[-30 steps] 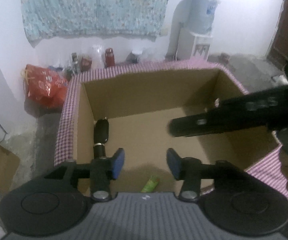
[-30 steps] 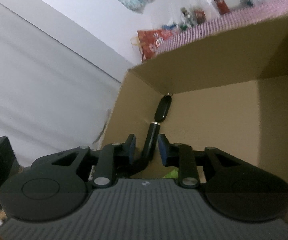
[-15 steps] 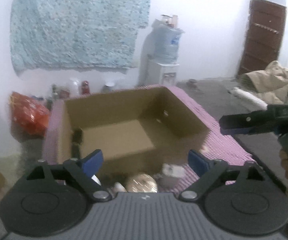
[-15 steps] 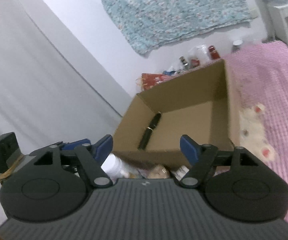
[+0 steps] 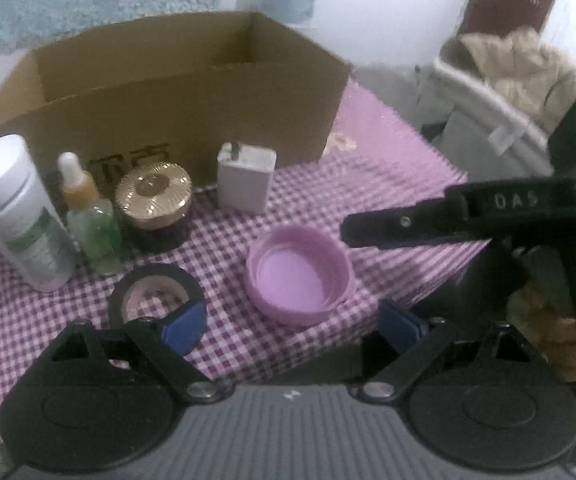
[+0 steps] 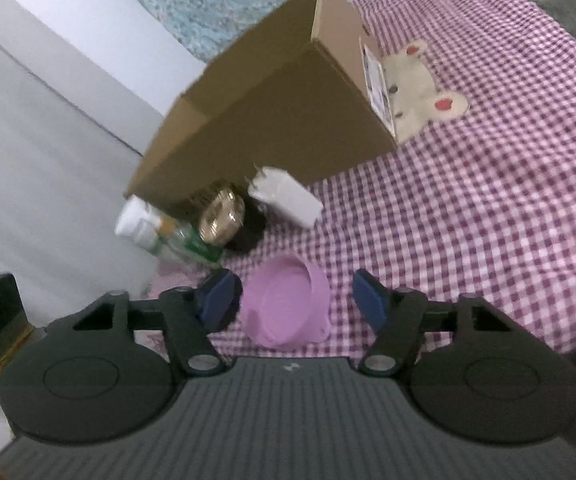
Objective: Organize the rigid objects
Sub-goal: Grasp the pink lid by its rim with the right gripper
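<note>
Reaching for the next thing to put away looks like the step in hand; the right gripper (image 6: 297,300) hangs low over the round pink plastic lid (image 6: 288,304), its two blue fingers spread wide apart and holding nothing, with one finger on each side of the lid but not touching it as far as I can tell; the left gripper (image 5: 293,324) is wide apart too, empty, and sits back near the edge of the bed; the lid lies open side up on the pink and white checked cloth (image 6: 488,184), a little way in front of the big brown cardboard box (image 5: 192,80), which stands with its top open; more things wait in a row close to the box wall: a tall white plastic bottle (image 5: 16,212), a small clear dropper bottle (image 5: 88,216), a round gold-topped jar (image 5: 153,194) and a white plug block (image 5: 246,182); a black ring of tape (image 5: 156,280) lies flat just in front of the left gripper's left finger; I think the next move is to go down a bit more, squeeze the blue fingers on the lid's rim, lift it and carry it over the box wall; the lid is wide and its wall is thin, so the fingers need to close evenly on both sides, or it may tip or slip out.
</note>
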Demonstrator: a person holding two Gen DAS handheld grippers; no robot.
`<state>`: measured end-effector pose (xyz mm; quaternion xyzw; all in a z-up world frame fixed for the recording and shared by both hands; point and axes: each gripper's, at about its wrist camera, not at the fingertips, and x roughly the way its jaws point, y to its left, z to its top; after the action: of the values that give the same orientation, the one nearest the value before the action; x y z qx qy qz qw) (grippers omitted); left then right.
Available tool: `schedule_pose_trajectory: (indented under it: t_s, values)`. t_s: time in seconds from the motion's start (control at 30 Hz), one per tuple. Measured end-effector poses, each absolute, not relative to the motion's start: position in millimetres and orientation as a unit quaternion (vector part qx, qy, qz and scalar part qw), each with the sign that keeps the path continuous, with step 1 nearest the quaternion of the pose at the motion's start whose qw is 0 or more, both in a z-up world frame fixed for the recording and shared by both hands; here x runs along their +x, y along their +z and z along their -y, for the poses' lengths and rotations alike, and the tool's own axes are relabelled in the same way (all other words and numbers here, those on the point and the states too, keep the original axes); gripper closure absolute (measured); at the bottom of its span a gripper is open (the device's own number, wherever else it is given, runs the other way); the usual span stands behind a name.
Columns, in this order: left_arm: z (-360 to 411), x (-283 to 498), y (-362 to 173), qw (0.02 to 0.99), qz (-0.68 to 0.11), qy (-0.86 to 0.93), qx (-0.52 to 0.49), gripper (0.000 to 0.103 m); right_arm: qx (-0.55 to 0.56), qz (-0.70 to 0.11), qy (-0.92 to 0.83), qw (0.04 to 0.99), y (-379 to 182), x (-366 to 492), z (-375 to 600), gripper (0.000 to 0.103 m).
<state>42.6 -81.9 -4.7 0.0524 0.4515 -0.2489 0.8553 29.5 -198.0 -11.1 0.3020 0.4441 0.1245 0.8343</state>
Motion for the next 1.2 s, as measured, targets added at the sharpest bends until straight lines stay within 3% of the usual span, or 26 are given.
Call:
schedule_pose_trajectory:
  t_s: [0.17, 0.3, 0.4, 0.67, 1.0, 1.2]
  values:
    - [106, 38, -21, 0.853, -0.451, -0.244, 0.102, 0.019, 0.258, -0.457, 0.126, 0.842, -19, 35, 183, 0.059]
    - [114, 41, -29, 0.849, -0.457, -0.239, 0.11, 0.033, 0.225, -0.469, 0.13, 0.844, -23, 42, 174, 0.069]
    - [117, 43, -31, 0.852, -0.451, -0.24, 0.114, 0.034, 0.219, -0.472, 0.133, 0.843, -27, 48, 174, 0.076]
    - [125, 58, -32, 0.86, -0.433, -0.243, 0.116, 0.034, 0.204, -0.467, 0.12, 0.852, -23, 58, 177, 0.079]
    - [120, 63, -39, 0.875, -0.399, -0.257, 0.097, 0.025, 0.19, -0.453, 0.118, 0.863, -26, 60, 179, 0.081]
    - [121, 62, -38, 0.874, -0.397, -0.259, 0.105, 0.025, 0.199, -0.461, 0.114, 0.857, -26, 63, 178, 0.079]
